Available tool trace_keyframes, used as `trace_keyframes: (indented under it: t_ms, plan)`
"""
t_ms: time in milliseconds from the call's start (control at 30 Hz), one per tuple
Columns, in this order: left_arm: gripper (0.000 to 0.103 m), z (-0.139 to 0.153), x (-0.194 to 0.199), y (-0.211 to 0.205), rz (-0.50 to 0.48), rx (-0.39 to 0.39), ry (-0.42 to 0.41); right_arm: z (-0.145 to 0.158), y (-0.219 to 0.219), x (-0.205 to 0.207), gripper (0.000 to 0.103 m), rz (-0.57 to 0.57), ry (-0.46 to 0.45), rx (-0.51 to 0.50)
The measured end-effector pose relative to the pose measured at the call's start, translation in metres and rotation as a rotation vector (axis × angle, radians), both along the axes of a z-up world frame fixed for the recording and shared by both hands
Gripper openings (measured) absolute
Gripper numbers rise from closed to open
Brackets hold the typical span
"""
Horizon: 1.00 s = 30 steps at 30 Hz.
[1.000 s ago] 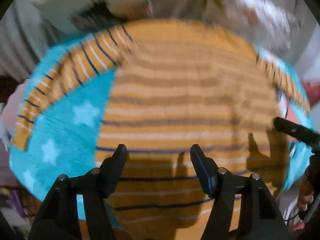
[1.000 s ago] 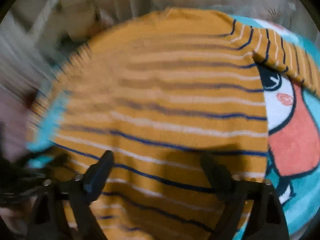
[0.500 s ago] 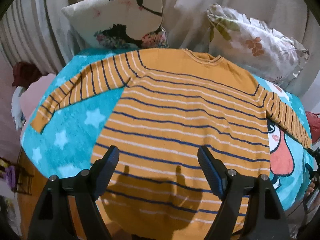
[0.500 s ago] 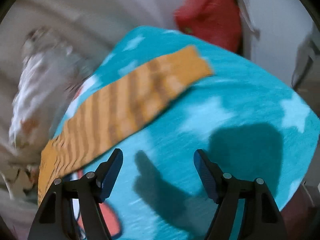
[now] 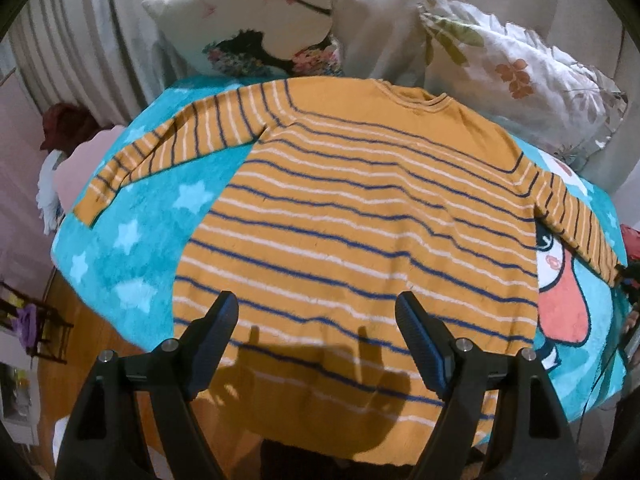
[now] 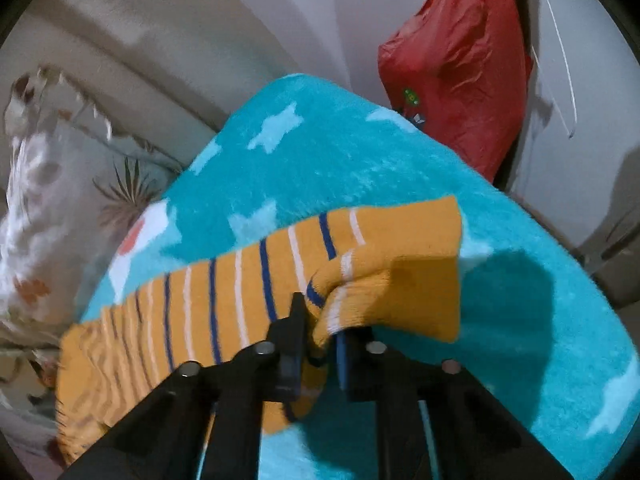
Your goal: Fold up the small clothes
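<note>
Because the sweater (image 5: 360, 216) lies flat on the blanket (image 5: 132, 240), the right gripper (image 6: 320, 340), its jaws just closed, pinches the sleeve cuff (image 6: 384, 280) near the blanket's edge to fold it inward, while the left gripper (image 5: 316, 328) hangs released over the hem.

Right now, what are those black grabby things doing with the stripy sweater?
A person is folding a sweater that lies flat on a blue blanket. The right gripper has just closed on the sleeve near its cuff, and the cloth bunches between its fingers. The left gripper hovers open above the sweater's lower part and holds nothing. No fold shows yet; both sleeves lie spread out.
</note>
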State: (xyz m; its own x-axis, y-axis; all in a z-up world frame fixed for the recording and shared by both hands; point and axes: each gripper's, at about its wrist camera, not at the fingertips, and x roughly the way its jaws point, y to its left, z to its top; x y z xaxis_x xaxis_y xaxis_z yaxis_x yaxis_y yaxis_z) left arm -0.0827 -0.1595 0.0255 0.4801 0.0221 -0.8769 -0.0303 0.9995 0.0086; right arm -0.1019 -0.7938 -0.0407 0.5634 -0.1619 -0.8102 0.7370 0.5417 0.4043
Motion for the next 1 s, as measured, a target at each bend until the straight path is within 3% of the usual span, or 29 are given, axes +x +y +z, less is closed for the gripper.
trace_keyframes:
  t_ms: [133,267,400,533,800,1000]
  plan:
    - [0.080,-0.008,-0.005,0.017,0.035,-0.014,0.022,0.035,0.008,-0.003,0.012,0.025,-0.053,-0.066]
    - [0.080,-0.019,0.002,0.040,0.072,-0.083,0.040,0.074,0.034,0.008,0.012,0.075,-0.081,-0.124]
    - [0.080,-0.023,0.017,0.061,0.057,-0.136,0.031,0.110,0.097,0.041,0.012,0.215,-0.089,-0.196]
    - [0.080,-0.019,0.034,0.101,0.067,-0.192,-0.015,0.126,0.193,0.091,0.012,0.393,-0.100,-0.218]
    - [0.080,-0.027,0.043,0.218,0.154,-0.217,-0.046,0.094,0.424,0.206,0.011,0.759,-0.048,-0.200]
    - [0.080,-0.037,0.033,0.291,0.233,-0.188,-0.050,0.030,0.569,0.262,0.016,0.952,0.135,-0.325]
